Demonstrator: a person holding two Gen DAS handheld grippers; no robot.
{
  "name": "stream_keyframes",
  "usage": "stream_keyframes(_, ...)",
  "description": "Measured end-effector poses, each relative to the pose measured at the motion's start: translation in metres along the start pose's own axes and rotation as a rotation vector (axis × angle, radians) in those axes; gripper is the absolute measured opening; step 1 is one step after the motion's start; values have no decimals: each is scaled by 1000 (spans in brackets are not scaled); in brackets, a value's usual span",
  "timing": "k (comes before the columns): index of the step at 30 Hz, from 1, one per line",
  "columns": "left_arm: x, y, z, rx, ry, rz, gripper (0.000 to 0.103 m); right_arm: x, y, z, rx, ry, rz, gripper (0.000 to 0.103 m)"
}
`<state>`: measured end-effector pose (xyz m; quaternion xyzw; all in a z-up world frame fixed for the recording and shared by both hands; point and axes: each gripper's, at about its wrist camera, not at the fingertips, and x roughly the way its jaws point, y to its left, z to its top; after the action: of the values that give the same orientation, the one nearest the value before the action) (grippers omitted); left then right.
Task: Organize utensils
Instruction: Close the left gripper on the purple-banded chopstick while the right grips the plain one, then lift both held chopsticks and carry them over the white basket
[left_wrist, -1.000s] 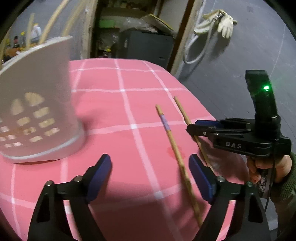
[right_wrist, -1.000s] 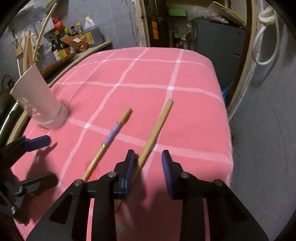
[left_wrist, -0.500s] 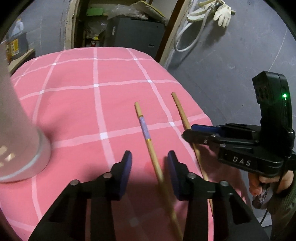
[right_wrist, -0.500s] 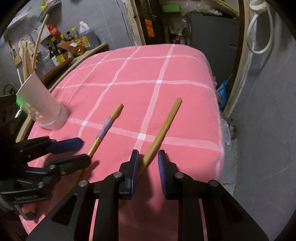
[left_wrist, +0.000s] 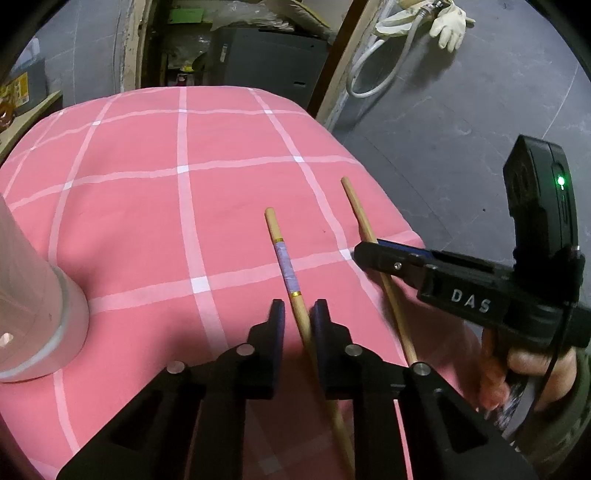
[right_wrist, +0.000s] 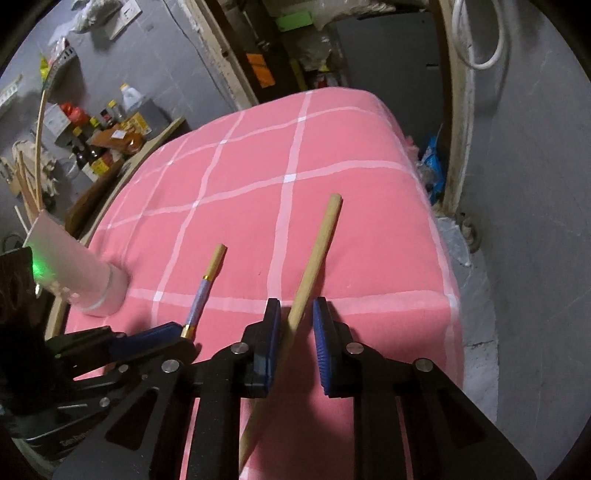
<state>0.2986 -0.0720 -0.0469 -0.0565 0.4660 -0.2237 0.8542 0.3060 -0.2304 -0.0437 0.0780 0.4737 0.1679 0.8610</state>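
Two wooden chopsticks lie side by side on the pink checked cloth (left_wrist: 147, 221). One chopstick has a purple band (left_wrist: 282, 258) (right_wrist: 199, 299); my left gripper (left_wrist: 298, 319) (right_wrist: 159, 339) straddles its shaft. Its jaws are closing, and a sliver of cloth still shows beside the stick. The plain chopstick (left_wrist: 360, 218) (right_wrist: 317, 251) runs between the jaws of my right gripper (right_wrist: 295, 325) (left_wrist: 365, 251), which are also closing. It lies against the left pad, with a gap to the right pad. A white perforated utensil holder (left_wrist: 37, 314) (right_wrist: 74, 266) stands to the left.
The cloth's edge drops to grey floor close on the right of the plain chopstick. A hand (left_wrist: 532, 369) holds the right gripper. Bottles and boxes (right_wrist: 107, 129) crowd a shelf at the back left. A dark cabinet (left_wrist: 266, 62) stands beyond the table.
My left gripper has moved right, away from the holder, onto the banded chopstick, and its jaws have narrowed from wide to nearly closed. The right jaws have drawn in slightly around the plain chopstick.
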Motion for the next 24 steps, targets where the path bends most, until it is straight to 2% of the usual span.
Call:
stream_keyframes(7, -2, -4, -4, 13, -16, 14, 7, -2, 1, -7, 11, -51, -15, 11)
stream_keyframes(16, -12, -1, -12, -24, -41, 29, 4, -10, 4, -13, 17, -77, -2, 6)
stream_keyframes(24, -38, -5, -23, -12, -135, 46, 4, -32, 13, -25, 5, -152, 39, 6)
